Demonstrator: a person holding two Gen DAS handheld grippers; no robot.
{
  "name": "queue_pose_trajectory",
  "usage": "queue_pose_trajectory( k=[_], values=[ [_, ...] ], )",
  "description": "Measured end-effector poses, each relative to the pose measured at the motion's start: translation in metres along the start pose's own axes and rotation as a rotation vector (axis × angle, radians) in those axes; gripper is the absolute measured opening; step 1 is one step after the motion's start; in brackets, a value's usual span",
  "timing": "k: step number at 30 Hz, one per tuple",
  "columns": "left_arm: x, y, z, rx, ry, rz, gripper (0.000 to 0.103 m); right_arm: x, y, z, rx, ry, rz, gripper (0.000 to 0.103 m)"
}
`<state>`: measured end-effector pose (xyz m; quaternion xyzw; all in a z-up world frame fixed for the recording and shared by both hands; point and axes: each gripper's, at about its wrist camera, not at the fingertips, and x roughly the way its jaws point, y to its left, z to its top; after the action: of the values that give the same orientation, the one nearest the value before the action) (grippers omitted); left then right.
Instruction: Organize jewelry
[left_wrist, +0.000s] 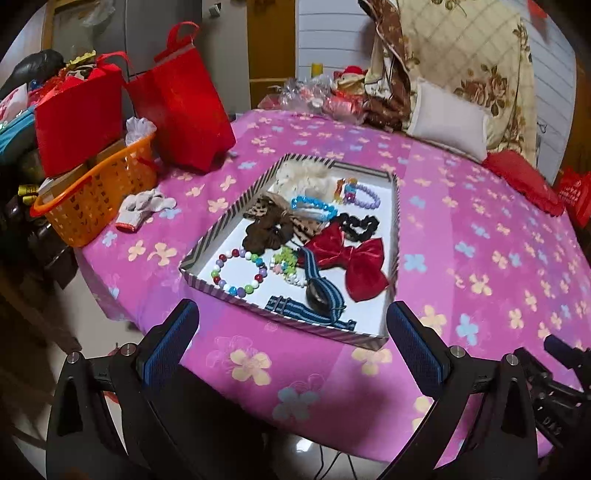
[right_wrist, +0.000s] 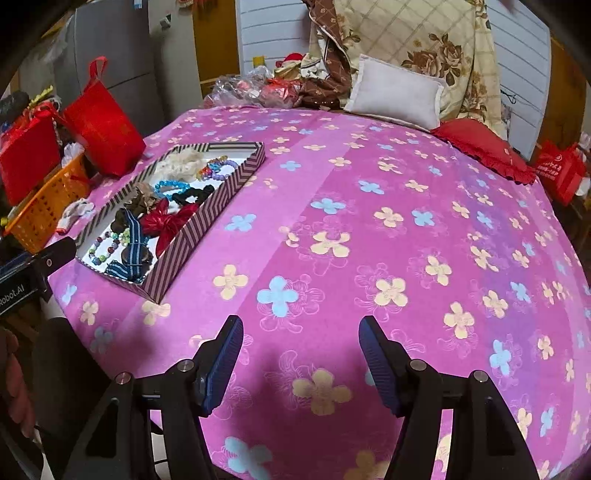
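Approaching, nothing picked yet: left gripper (left_wrist: 291, 325) spread wide and empty just short of the striped tray (left_wrist: 221, 221) of jumbled jewelry, right gripper (right_wrist: 301, 343) half-open, empty over bare pink cloth (right_wrist: 369, 184); next, reaching in for one piece

Left claw (left_wrist: 291, 328) and right claw (right_wrist: 301, 343) both gape empty, angled downward.

Around your workspace: clutter on and beside the flowered pink tablecloth (right_wrist: 369, 229).
To your left you have an orange basket (left_wrist: 92, 206), two red bags (left_wrist: 184, 107) and a white glove (left_wrist: 144, 206); at the far edge, a white pillow (right_wrist: 395, 92) beside a red cushion (right_wrist: 484, 147).
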<state>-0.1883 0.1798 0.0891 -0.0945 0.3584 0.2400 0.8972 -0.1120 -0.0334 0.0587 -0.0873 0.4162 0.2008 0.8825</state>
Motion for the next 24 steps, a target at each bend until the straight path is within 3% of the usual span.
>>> queue_pose_trajectory(
  k=[14, 24],
  values=[
    [0.014, 0.019, -0.003, -0.025, 0.067, 0.011, 0.102, 0.004, 0.03, 0.026, -0.027, 0.011, -0.028, 0.063],
    [0.011, 0.015, -0.004, 0.006, 0.065, 0.036, 0.102, 0.007, 0.03, 0.034, -0.006, 0.004, -0.02, 0.063]
  ],
)
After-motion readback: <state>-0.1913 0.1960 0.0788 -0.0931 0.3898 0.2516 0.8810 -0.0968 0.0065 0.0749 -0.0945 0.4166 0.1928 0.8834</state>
